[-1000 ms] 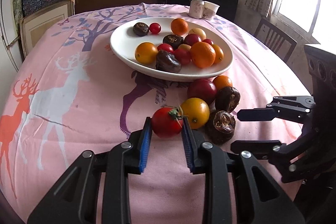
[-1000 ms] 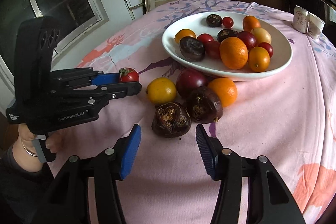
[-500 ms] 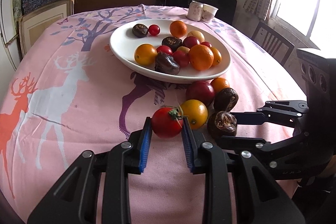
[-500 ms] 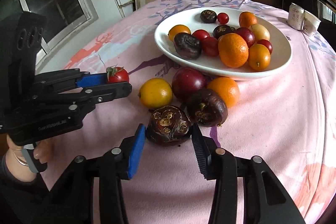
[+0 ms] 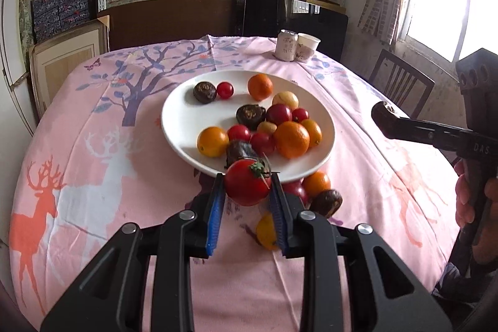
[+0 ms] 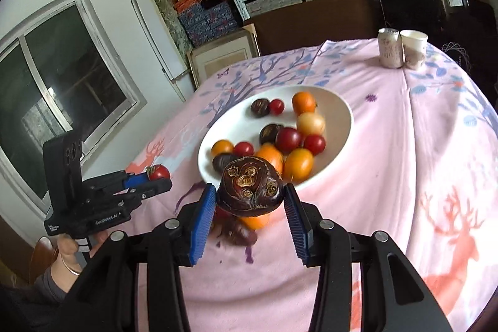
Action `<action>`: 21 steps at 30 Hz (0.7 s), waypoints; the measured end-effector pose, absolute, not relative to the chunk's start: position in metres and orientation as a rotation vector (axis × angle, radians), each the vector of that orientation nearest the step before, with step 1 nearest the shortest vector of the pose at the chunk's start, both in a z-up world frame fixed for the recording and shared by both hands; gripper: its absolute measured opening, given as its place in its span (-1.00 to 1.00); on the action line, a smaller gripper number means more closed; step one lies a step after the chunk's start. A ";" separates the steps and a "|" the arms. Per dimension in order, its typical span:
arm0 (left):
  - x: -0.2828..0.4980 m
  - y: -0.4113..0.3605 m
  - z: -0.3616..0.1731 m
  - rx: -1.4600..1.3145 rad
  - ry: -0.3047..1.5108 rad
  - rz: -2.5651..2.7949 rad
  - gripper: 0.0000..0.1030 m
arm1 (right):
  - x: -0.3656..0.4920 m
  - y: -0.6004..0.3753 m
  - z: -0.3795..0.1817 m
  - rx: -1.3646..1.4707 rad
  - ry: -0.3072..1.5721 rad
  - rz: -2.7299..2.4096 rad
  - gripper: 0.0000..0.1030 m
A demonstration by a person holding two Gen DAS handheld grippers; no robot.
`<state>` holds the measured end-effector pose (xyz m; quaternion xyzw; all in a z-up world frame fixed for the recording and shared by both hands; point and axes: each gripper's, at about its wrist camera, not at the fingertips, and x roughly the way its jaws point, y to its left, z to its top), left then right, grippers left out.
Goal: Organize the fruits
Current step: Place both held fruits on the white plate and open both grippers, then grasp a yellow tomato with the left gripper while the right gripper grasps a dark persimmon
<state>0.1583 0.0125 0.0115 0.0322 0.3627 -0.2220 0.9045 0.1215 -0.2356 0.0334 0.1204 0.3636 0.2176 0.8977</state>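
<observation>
My left gripper (image 5: 247,190) is shut on a red tomato (image 5: 246,182) with a green stem and holds it in the air above the near rim of the white plate (image 5: 183,117). My right gripper (image 6: 250,192) is shut on a dark brown water chestnut (image 6: 250,187) and holds it lifted before the plate (image 6: 342,120). The plate holds several oranges, tomatoes and chestnuts. Loose fruit lies on the cloth below: an orange (image 5: 316,182), a dark chestnut (image 5: 326,203) and a yellow fruit (image 5: 266,231). The left gripper with its tomato (image 6: 159,171) shows at the left of the right wrist view.
A round table with a pink deer-print cloth (image 5: 77,161). A can (image 5: 286,45) and a paper cup (image 5: 306,47) stand at the far edge. A wooden chair (image 5: 401,83) is at the right. Shelves with boxes stand behind.
Both grippers have risen off the cloth. The left lifted the tomato toward the plate. The right closed on the water chestnut and lifted it.
</observation>
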 end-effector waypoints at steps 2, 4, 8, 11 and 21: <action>0.175 0.003 0.019 0.077 0.737 -0.447 -0.46 | 0.143 -0.236 0.041 0.252 0.749 0.432 -0.12; 0.194 -0.005 0.022 0.076 0.734 -0.436 -0.46 | 0.166 -0.236 0.044 0.255 0.755 0.421 -0.12; 0.236 -0.016 0.014 0.072 0.768 -0.399 -0.44 | 0.209 -0.225 0.037 0.268 0.782 0.398 -0.10; 0.262 -0.015 0.001 0.039 0.826 -0.355 0.05 | 0.229 -0.218 0.028 0.303 0.795 0.404 0.01; 0.198 -0.005 -0.009 0.122 0.780 -0.395 0.52 | 0.181 -0.239 0.011 0.370 0.784 0.420 0.29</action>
